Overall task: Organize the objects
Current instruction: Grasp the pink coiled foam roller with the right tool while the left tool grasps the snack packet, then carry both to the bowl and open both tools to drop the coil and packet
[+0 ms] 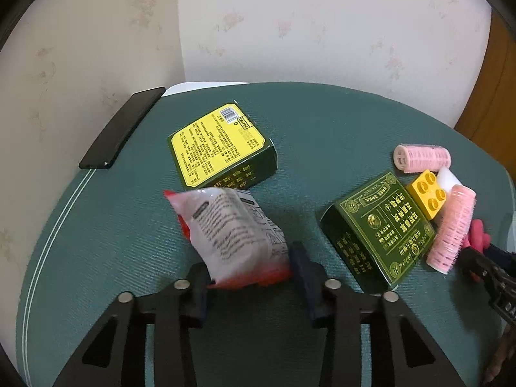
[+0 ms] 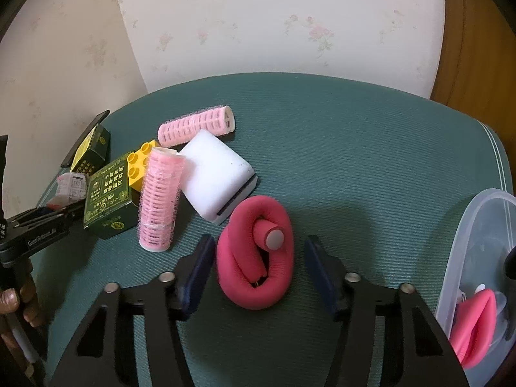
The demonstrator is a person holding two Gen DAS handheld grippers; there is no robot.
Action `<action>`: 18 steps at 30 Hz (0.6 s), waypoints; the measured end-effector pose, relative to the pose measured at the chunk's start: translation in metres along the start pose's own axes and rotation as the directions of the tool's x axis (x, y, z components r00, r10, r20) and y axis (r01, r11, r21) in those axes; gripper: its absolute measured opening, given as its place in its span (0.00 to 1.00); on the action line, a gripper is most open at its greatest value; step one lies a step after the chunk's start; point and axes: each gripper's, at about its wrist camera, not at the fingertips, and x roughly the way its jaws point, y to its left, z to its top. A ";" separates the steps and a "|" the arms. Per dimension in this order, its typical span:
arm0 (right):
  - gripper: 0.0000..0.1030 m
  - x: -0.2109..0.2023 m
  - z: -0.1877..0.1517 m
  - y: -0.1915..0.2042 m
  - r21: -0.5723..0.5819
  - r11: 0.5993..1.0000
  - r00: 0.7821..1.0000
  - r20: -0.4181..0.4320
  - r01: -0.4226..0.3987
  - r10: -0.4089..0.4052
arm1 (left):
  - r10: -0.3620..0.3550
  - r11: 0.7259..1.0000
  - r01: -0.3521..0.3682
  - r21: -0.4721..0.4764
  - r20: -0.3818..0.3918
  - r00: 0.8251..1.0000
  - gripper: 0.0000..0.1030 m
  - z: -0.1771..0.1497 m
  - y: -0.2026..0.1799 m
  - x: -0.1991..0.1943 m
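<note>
The left gripper [image 1: 251, 277] is clamped on a packet [image 1: 233, 235], white with red edges, pinched by its near end between the two pads; the packet tilts up off the green cushion [image 1: 322, 122]. The right gripper [image 2: 259, 271] has its pads on either side of a coiled pink foam curler [image 2: 254, 254]. The left pad is just beside the coil, the right one stands clear, so nothing is gripped yet.

Beyond the right gripper, toward the cushion's left side, lie a white sponge block [image 2: 216, 174], two pink rollers [image 2: 161, 193] [image 2: 196, 124], a yellow brick [image 2: 138, 167] and a green box [image 2: 108, 200]. A second box, yellow face up [image 1: 222, 145], sits further back, and a black phone [image 1: 121, 129] rests at the left edge. A clear tub [image 2: 477, 258] at the right edge already holds something pink.

The step in hand looks like a double pickup: packet secured, curler about to be taken. Next the right pads need to close on the coil, which is soft and may squash or spring open, then carry it, probably to the tub.

The tub is cut off by the frame and its contents are hard to make out. The packet's print is blurred. A hand [image 2: 13, 303] shows only partly.
</note>
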 end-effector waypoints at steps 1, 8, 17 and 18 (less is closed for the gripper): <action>0.48 0.000 -0.001 0.000 -0.002 1.000 1.000 0.002 -0.001 0.001 | -0.011 1.000 0.011 -0.003 0.000 1.000 0.32 -0.001 0.002 -0.002; 0.47 -0.007 -0.002 -0.002 -0.009 1.000 1.000 0.026 -0.013 0.014 | -0.046 0.998 0.047 -0.033 0.023 0.999 0.30 -0.006 0.016 -0.017; 0.47 -0.028 -0.003 0.001 -0.028 1.000 0.997 0.075 -0.014 0.016 | -0.089 0.996 0.090 -0.004 0.092 0.992 0.30 -0.005 0.006 -0.045; 0.47 -0.031 -0.002 0.001 -0.026 1.000 0.996 0.082 -0.015 0.017 | -0.092 0.996 0.093 0.002 0.095 0.991 0.30 -0.005 0.006 -0.047</action>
